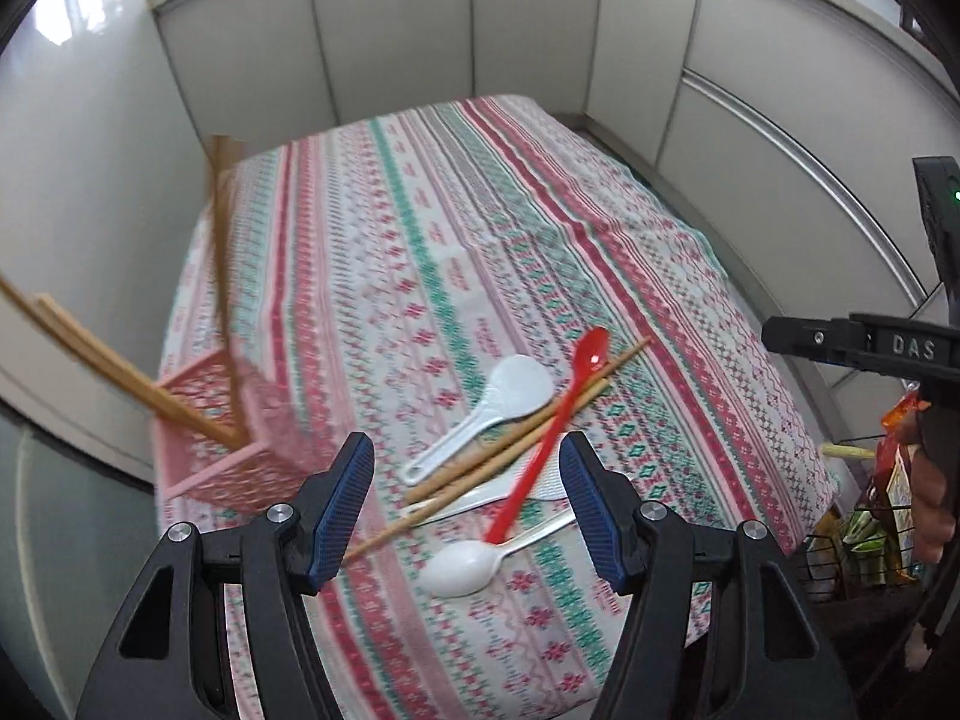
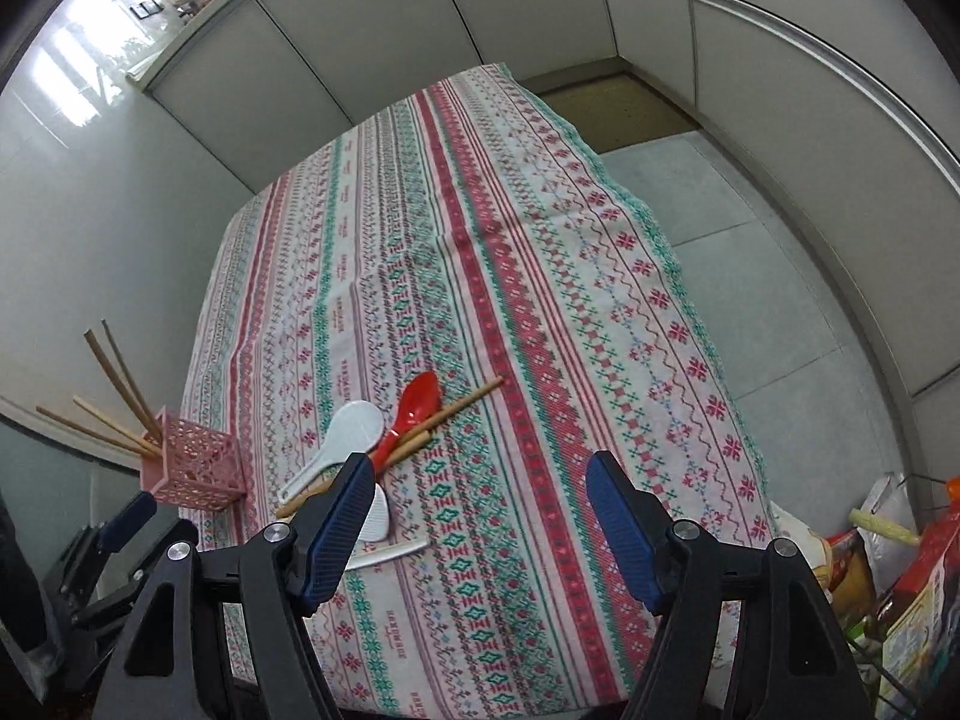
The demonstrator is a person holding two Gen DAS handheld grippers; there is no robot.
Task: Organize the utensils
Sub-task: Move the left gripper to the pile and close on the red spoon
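A pile of utensils lies on the patterned tablecloth point(image 1: 456, 252): a red spoon point(image 1: 558, 420), a white rice paddle point(image 1: 486, 414), a white spoon point(image 1: 462, 567) and wooden chopsticks point(image 1: 516, 438). A pink lattice utensil holder point(image 1: 222, 438) with several chopsticks point(image 1: 90, 354) in it stands at the table's left edge. My left gripper point(image 1: 468, 516) is open, just above the near end of the pile. My right gripper point(image 2: 474, 534) is open and empty, to the right of the pile point(image 2: 384, 438). The holder point(image 2: 195, 471) shows at the left in the right wrist view.
White cabinet panels point(image 1: 390, 30) surround the table on the far side. A wire basket with food packets point(image 2: 900, 588) stands off the table's right near corner. The far half of the cloth point(image 2: 480, 210) holds nothing.
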